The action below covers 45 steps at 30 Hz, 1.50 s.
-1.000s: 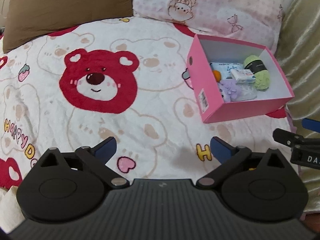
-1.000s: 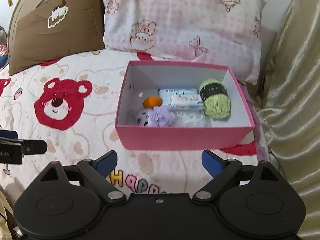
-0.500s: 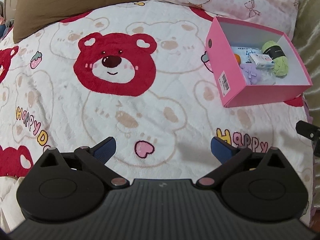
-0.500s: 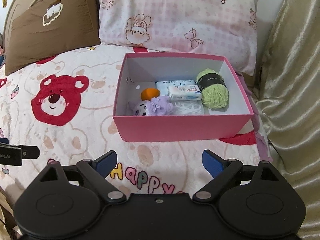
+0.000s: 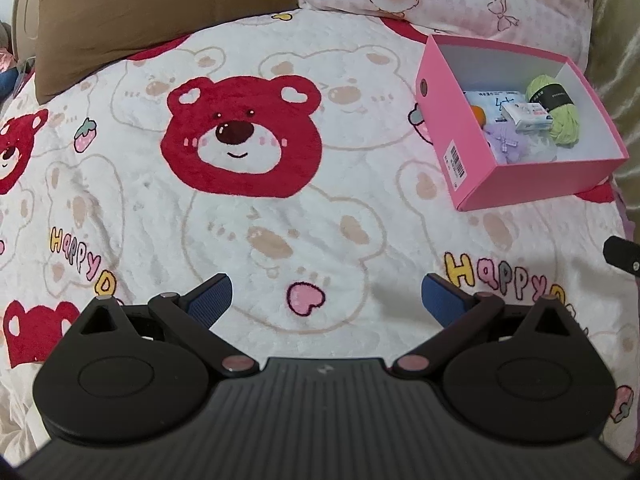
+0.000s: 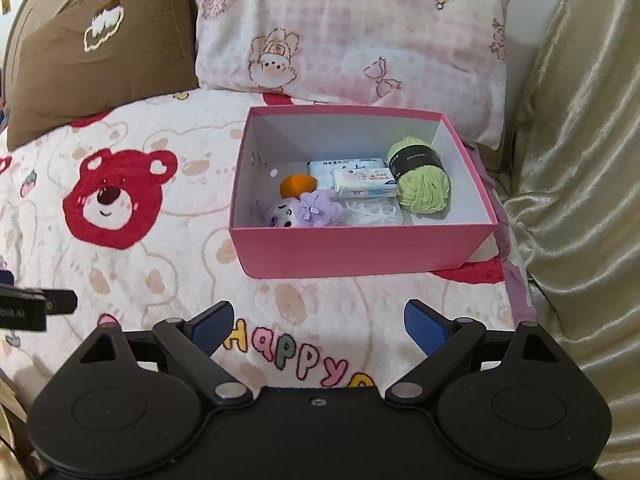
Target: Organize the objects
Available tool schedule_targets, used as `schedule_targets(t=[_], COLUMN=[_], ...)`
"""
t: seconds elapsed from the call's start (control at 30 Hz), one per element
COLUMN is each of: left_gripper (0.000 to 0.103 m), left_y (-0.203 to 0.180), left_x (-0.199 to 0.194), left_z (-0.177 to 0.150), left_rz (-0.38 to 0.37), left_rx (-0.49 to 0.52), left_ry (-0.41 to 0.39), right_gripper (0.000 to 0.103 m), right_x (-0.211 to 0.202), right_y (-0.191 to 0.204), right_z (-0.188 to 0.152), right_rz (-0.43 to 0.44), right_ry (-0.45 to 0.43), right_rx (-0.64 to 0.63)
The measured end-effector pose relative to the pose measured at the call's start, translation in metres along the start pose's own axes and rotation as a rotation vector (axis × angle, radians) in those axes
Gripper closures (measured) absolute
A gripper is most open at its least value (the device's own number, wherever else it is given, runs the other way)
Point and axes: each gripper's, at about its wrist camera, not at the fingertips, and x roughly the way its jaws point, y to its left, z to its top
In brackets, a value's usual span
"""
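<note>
Pink box [image 6: 360,252] holds green yarn [image 6: 422,186], tissue packs [image 6: 364,182], purple pompom [image 6: 320,208].

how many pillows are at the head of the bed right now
2. A brown pillow sits at the far left, and a pink checked pillow lies beside it, behind the pink box. Others may be out of frame.

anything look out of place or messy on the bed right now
Nothing stands out. The pink box sits flat on the bear blanket, with the green yarn, orange ball, purple pompom and tissue packs inside it. Both grippers, left and right, are open and empty.
</note>
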Motion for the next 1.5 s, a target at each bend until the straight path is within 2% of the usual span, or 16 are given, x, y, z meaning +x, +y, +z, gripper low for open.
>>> schedule_targets(t=[0.23,0.77,1.5], left_gripper=[0.0,0.0,0.0], left_y=[0.009,0.002,-0.001], left_x=[-0.005,-0.004,0.0], left_z=[0.0,-0.001,-0.002], left_rz=[-0.014,-0.075,-0.08], left_rx=[-0.048,-0.038,-0.026], left_ry=[-0.015,-0.026,-0.009], right_gripper=[0.009,0.009,0.009], right_x=[0.002,0.003,0.002], right_y=[0.006,0.007,0.012], right_z=[-0.003,-0.005,-0.007], right_rz=[0.0,0.002,-0.009], right_ry=[0.019,0.026,0.027], right_rx=[-0.028,-0.042,-0.068])
